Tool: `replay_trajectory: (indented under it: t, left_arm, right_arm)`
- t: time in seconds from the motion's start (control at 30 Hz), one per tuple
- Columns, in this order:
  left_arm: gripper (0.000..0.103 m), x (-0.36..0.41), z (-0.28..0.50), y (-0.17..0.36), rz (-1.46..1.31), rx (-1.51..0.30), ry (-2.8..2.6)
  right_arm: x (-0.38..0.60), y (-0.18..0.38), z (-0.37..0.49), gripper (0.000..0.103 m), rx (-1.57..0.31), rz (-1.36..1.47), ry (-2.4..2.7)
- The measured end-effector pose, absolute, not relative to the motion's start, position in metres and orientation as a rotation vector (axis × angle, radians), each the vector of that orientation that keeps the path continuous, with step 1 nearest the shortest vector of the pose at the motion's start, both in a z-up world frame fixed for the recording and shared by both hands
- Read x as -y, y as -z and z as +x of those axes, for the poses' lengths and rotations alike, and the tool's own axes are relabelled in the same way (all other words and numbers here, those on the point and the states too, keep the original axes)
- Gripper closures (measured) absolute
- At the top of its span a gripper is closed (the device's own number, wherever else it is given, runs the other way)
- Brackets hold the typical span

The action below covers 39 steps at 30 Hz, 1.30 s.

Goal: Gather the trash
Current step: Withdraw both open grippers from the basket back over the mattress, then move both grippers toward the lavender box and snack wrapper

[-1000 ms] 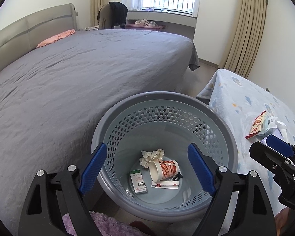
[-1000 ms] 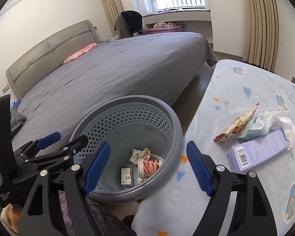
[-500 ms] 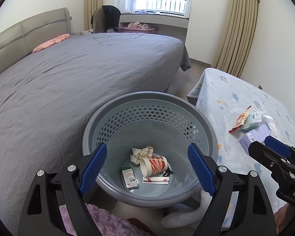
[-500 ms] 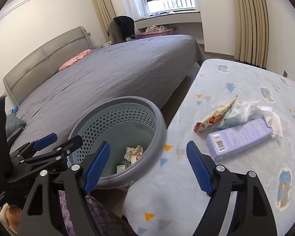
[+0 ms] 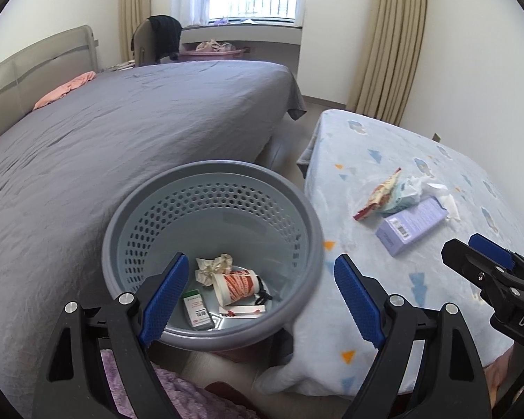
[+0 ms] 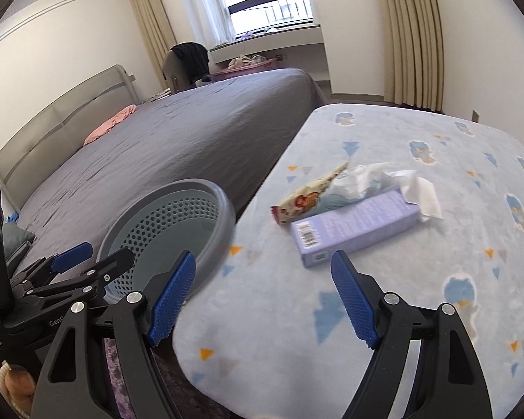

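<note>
- My left tool (image 5: 258, 291) hangs over the grey perforated basket (image 5: 297, 195), its blue pads spread wide with nothing between them.
- My right tool (image 6: 262, 295) is likewise released and empty, pointing down at the near part of the surface (image 6: 384, 314), which is covered in a pale blue patterned cloth.
- Inside the basket I see a crumpled paper wad (image 5: 215, 266), a red-and-white paper cup (image 5: 237, 285) lying on its side, a small green-topped box (image 5: 197, 309) and a flat white strip (image 5: 242, 310).
- The trash not yet collected lies on the surface to the right of the basket: a lavender box (image 6: 358, 227), a snack wrapper (image 6: 307, 197) just behind it, and crumpled white tissue (image 6: 415, 188) touching the box's far end.
- The lavender box sits just ahead of my right tool's pads, apart from them.
- A grey bed (image 5: 122, 129) runs behind the basket.
</note>
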<state>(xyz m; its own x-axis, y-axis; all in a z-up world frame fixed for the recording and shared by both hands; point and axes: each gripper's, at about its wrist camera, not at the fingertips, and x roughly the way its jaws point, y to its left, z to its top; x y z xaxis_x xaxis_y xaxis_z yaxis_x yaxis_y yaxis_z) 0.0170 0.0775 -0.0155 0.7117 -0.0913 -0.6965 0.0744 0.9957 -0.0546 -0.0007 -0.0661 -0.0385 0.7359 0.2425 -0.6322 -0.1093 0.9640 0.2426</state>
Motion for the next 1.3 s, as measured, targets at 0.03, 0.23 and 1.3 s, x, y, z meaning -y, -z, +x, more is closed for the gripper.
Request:
replay_trajectory:
  t: [0.03,0.23,1.3]
  left_arm:
    - [0.020,-0.072,0.017,0.016,-0.018,-0.775,0.100]
    - [0.020,-0.036,0.014,0.022,0.015,-0.796,0.173]
    - [0.020,0.046,0.114,0.063,0.141,-0.852,0.177]
  right_arm:
    - [0.071,0.039,-0.003,0.026,-0.718,0.198,-0.184]
    - [0.112,0.049,-0.018,0.026,-0.729,0.234,-0.098]
    - [0.199,0.078,0.009,0.026,-0.777,0.343,-0.034]
